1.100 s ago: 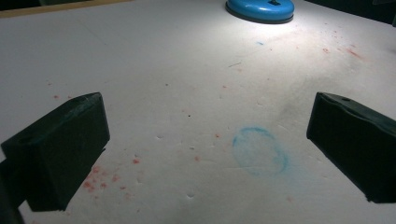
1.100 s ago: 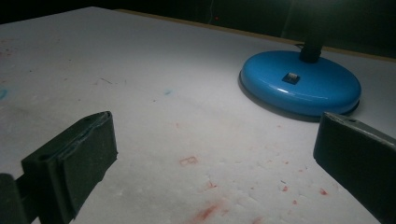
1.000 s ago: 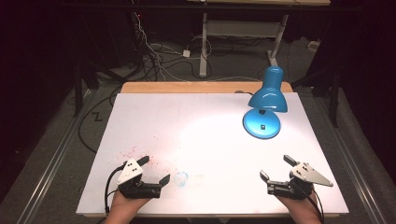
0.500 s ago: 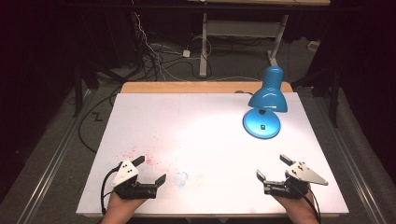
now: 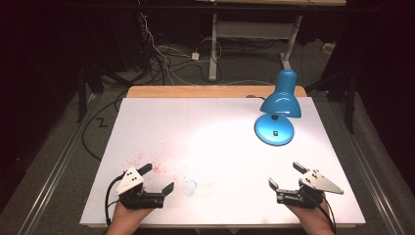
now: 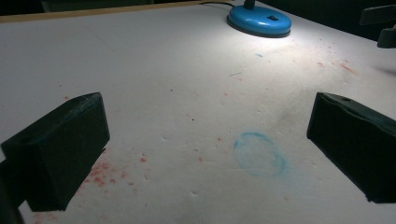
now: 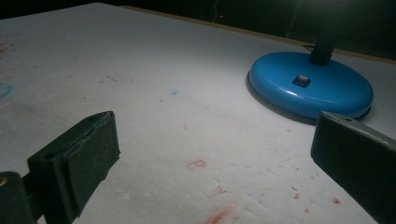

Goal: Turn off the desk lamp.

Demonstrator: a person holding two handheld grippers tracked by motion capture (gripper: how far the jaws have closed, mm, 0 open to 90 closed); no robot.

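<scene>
A blue desk lamp [image 5: 279,105] stands on the white-topped bench [image 5: 215,127], lit, with its round base [image 5: 274,130] toward the far right part of the surface and its shade [image 5: 282,98] tipped over that base. It throws a bright pool of light on the bench just left of the base. In the right gripper view the base [image 7: 310,88] shows a small switch on top and the dark stem rising from its far side.

The left claw [image 5: 157,179] is held well apart from the lamp, at the near left edge of the bench, its jaws spread wide with nothing between them. Just to its lamp side lies a faint blue ring stain [image 5: 190,186]; in the left gripper view this ring [image 6: 259,153] sits on the bench between the two black jaws, nearer the right-hand one. Red specks [image 5: 142,161] are scattered on the surface around that claw.

The right claw [image 5: 286,175] is at the near right edge, closer to the lamp base and on the near side of it. Its jaws are also spread wide and empty, above bare bench marked with a few red flecks [image 7: 198,164].
</scene>
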